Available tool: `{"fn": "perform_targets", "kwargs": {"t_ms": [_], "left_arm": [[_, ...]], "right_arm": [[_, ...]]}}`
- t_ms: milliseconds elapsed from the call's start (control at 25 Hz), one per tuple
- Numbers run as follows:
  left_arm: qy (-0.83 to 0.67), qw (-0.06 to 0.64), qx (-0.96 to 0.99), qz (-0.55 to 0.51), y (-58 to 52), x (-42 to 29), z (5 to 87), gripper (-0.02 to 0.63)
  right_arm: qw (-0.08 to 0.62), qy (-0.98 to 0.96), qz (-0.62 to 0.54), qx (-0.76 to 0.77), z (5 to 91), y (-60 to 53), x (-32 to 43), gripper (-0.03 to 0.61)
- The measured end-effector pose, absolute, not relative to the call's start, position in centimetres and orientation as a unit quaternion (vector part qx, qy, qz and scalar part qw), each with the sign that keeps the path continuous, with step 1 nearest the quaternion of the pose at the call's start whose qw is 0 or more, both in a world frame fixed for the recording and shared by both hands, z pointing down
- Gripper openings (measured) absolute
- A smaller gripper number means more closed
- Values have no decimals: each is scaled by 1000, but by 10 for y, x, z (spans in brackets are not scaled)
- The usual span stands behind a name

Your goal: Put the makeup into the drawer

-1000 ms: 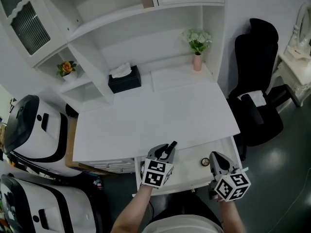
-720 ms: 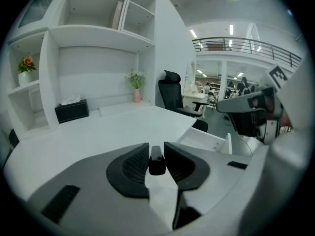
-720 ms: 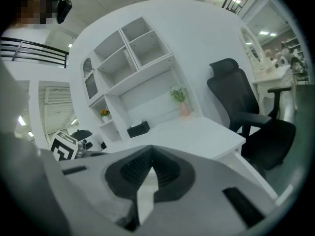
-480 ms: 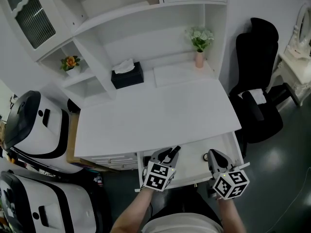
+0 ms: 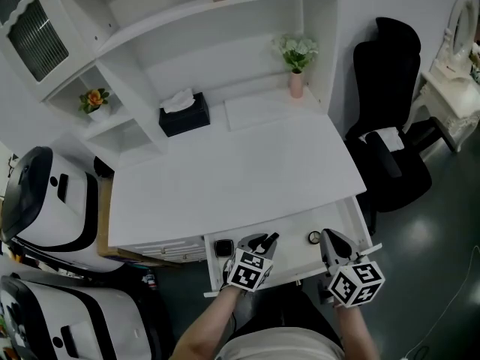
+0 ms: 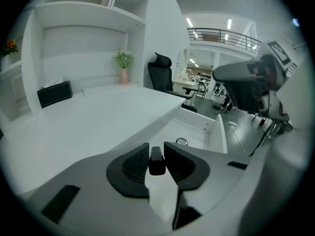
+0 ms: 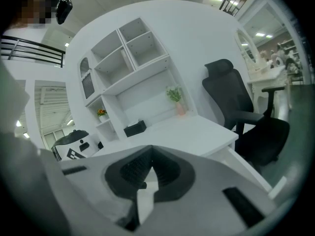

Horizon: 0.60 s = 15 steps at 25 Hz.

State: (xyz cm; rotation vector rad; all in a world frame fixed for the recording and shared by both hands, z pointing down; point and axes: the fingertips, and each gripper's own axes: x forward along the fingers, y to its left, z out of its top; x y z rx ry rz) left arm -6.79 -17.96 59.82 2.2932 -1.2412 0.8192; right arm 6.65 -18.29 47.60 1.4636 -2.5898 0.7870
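Note:
A slim black makeup tube [image 6: 157, 165] is pinched between the pads of my left gripper [image 6: 156, 146]. In the head view that left gripper [image 5: 262, 241] hangs over the left half of the open white drawer [image 5: 289, 252], and the tube [image 5: 268, 238] sticks out ahead of it. Inside the drawer lie a black square compact [image 5: 223, 247] at the left and a small round item [image 5: 313, 237] towards the right. My right gripper [image 5: 328, 236] sits at the drawer's right end, shut with nothing in it; its jaws [image 7: 149, 154] meet at the tip.
The white desk top [image 5: 225, 178] runs above the drawer, with a black tissue box [image 5: 184, 113] and a pink flower vase [image 5: 296, 81] at the back. A black office chair [image 5: 390, 126] stands to the right and white machines [image 5: 45, 201] to the left.
My left gripper has sunk towards the drawer with the black tube still in it. The black compact now shows at the drawer's left. The right gripper has stayed put.

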Motion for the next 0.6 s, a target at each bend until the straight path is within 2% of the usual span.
{"fn": "perform_targets", "kwargs": {"t_ms": [600], "left_arm": [[-408, 213, 810, 363, -196, -50, 670, 97]], "right_arm": [[37, -826, 264, 497, 485, -195, 92, 3]]}}
